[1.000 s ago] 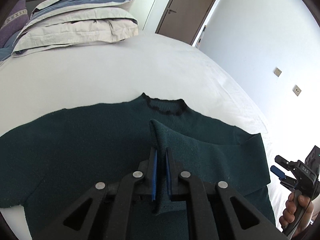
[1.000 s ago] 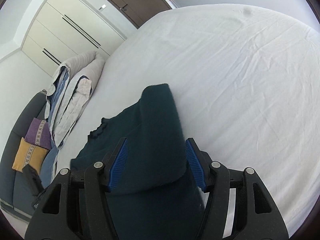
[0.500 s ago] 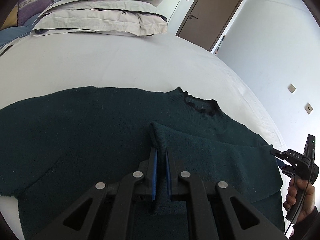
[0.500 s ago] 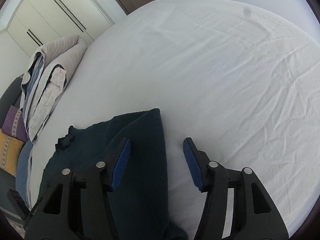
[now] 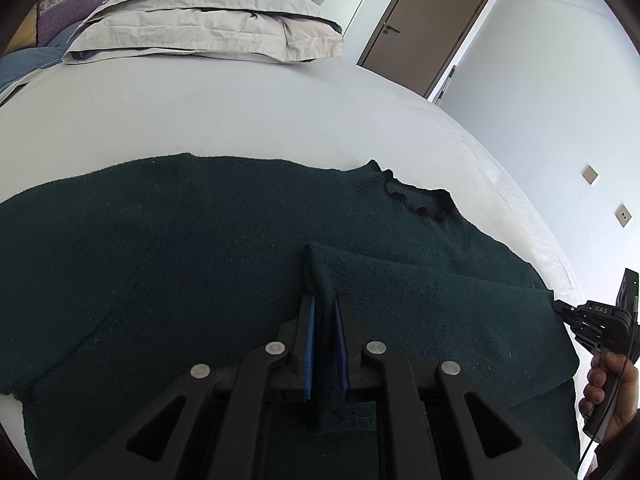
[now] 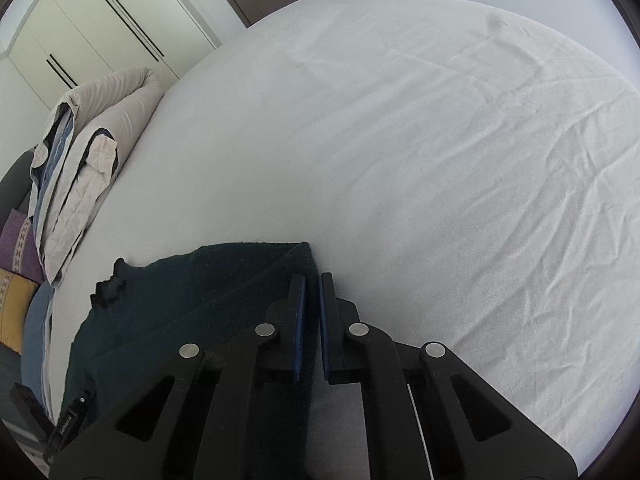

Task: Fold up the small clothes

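Observation:
A dark green knit sweater [image 5: 200,260] lies spread on the white bed, its frilled collar [image 5: 416,204] at the far side. One sleeve [image 5: 400,288] is folded across the body. My left gripper [image 5: 323,298] has the sleeve's cuff between its blue pads, and its jaws are opening slightly. My right gripper [image 6: 313,276] is closing, nearly shut, on the sweater's [image 6: 200,300] folded right edge. In the left wrist view the right gripper [image 5: 558,305] touches that edge at the far right, held by a hand [image 5: 608,392].
A folded duvet and pillows [image 5: 208,20] are stacked at the head of the bed. Purple and yellow cushions [image 6: 16,240] lie beyond them. Wrinkled white sheet [image 6: 440,160] stretches right of the sweater. A brown door [image 5: 424,28] and white wardrobes [image 6: 100,20] stand behind.
The right gripper's wide-open jaws left the raised fold, which now lies flat, and closed at the sweater's right edge. The left gripper sank lower over the sweater, with the cuff still in it.

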Demonstrator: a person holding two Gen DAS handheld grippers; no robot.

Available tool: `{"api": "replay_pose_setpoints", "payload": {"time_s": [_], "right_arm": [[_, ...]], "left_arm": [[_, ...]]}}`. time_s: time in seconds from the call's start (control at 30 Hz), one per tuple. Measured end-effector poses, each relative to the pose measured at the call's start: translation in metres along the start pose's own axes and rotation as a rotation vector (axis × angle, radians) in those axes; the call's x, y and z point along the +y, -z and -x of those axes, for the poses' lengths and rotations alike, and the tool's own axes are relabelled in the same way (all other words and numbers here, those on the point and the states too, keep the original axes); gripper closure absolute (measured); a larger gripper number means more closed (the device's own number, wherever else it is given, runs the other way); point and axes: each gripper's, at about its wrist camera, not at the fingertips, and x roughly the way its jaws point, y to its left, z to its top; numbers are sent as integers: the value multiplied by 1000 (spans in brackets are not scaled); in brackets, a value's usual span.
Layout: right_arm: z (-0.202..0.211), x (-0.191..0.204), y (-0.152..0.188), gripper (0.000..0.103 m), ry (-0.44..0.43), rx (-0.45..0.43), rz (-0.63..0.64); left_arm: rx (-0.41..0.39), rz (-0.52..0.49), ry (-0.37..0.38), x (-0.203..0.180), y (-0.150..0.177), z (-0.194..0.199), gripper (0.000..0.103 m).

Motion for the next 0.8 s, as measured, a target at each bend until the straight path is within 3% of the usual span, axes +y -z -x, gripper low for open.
{"api": "replay_pose_setpoints", "payload": {"time_s": [0.07, 0.17, 0.27, 0.33, 0.37, 0.5, 0.63, 0.8], "right_arm": [[22, 3, 9, 82, 14, -5, 11], [53, 17, 36, 53, 38, -24, 89], [54, 33, 66, 52, 111, 20, 210], [41, 32, 82, 57, 170, 69, 274], [40, 30, 88, 68, 185, 55, 296], [43, 29, 91, 90, 204, 43, 303], [40, 27, 91, 92, 215, 38, 318], [32, 2, 88, 94, 133, -2, 243]], "left_arm": [[-2, 0, 2, 1, 1, 0, 90], [-4, -7, 0, 0, 1, -1, 90], [-6, -8, -1, 1, 1, -1, 90], [-7, -7, 1, 1, 1, -1, 89], [-7, -6, 3, 1, 1, 0, 89], [-5, -3, 7, 2, 2, 1, 88], [1, -12, -4, 0, 4, 5, 86], [4, -8, 0, 1, 5, 4, 84]]}}
